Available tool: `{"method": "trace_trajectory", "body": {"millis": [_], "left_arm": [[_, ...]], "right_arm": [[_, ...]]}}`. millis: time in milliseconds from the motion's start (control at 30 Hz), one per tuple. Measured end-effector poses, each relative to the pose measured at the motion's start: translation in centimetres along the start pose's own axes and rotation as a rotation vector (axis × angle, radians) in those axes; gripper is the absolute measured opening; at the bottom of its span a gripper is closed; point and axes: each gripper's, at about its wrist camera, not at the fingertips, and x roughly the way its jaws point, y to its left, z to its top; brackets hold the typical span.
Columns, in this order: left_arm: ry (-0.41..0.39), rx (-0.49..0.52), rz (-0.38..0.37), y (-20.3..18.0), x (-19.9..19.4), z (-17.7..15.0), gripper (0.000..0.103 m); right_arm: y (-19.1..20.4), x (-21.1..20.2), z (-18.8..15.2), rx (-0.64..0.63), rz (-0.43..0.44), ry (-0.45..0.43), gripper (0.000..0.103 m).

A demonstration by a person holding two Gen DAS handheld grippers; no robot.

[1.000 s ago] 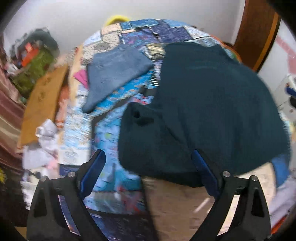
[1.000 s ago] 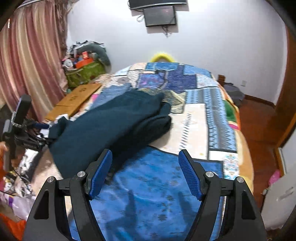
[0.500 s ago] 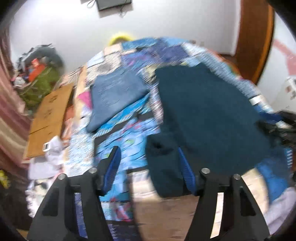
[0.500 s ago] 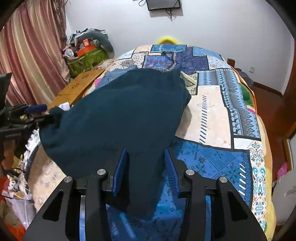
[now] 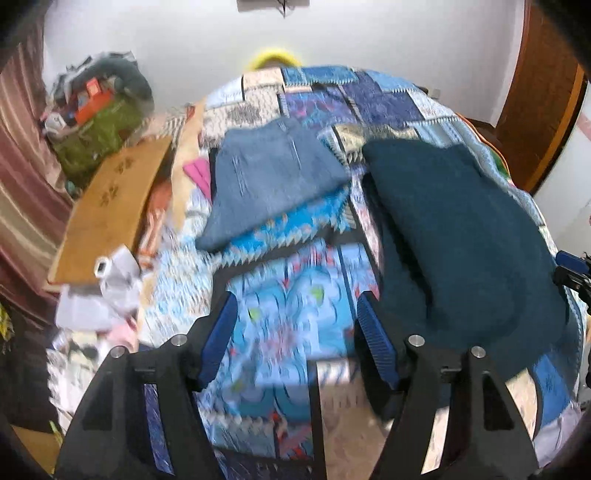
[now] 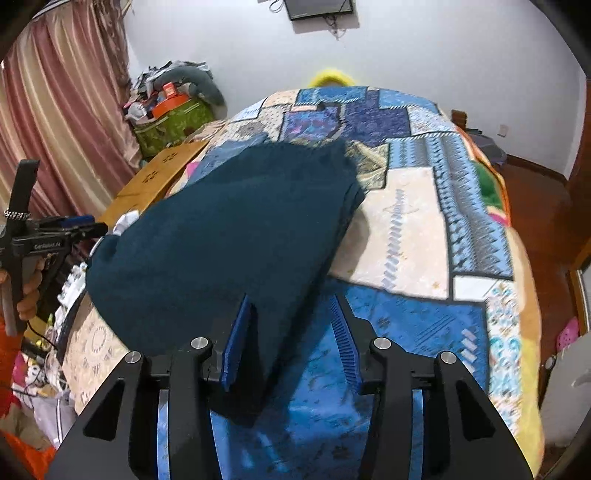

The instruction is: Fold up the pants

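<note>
Left wrist view
- Left gripper (image 5: 295,325): fingers spread apart with nothing between them, over the patchwork quilt (image 5: 280,317).
- Dark teal pants (image 5: 454,236): folded into a thick pad, lying on the quilt to the right of the gripper; the near corner sits just beside the right blue pad (image 5: 375,341), and contact cannot be told through the blur.
- Blue jeans (image 5: 269,181): a folded pile farther up the quilt, apart from the teal pants.
- Cardboard sheet (image 5: 110,203): beside the bed on the left.
- Right edge: part of the other tool (image 5: 572,271) shows past the pants.

Right wrist view
- Right gripper (image 6: 291,343): fingers partly apart, not clamped; the near corner of the dark teal pants (image 6: 229,236) lies between them, against the left blue pad (image 6: 236,341).
- Pants position: on the near left part of the quilt (image 6: 413,221), folded edge running diagonally.
- Left gripper (image 6: 55,230): held at the left edge, beside the pants.
- Wall screen (image 6: 319,8): mounted above the bed head.
</note>
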Motion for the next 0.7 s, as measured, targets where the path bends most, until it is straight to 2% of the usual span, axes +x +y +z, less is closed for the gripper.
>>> {"method": "trace_trajectory", "body": {"millis": [133,233,367,533,600,633,700], "left_arm": [[-0.032,0.023,-0.091,-1.0,0.4,4.1,0.068],[-0.025,0.055,-0.141,-2.6,1.7,6.9,0.070],[0.034,0.088,-0.227,-5.2,5.4,10.1,0.070],[0.140,0.143,-0.245,-8.0,11.2,12.5,0.069],[0.185,0.157,-0.248,-8.5,13.1,13.1,0.056],[0.208,0.171,-0.239,-8.7,14.2,13.3,0.050],[0.230,0.187,-0.255,-8.9,15.5,13.6,0.044]], "right_arm": [[-1.4,0.3,2.3,0.016,-0.010,-0.032,0.041],[-2.1,1.5,4.3,0.012,-0.004,-0.041,0.041],[-2.7,3.8,6.7,0.000,-0.002,-0.041,0.041],[-3.8,8.4,9.8,-0.001,0.003,0.001,0.041],[-4.8,10.9,10.9,0.036,0.010,0.057,0.039],[-5.4,11.9,11.3,0.067,0.030,0.076,0.034],[-6.1,13.2,11.7,0.094,0.056,0.112,0.029]]}}
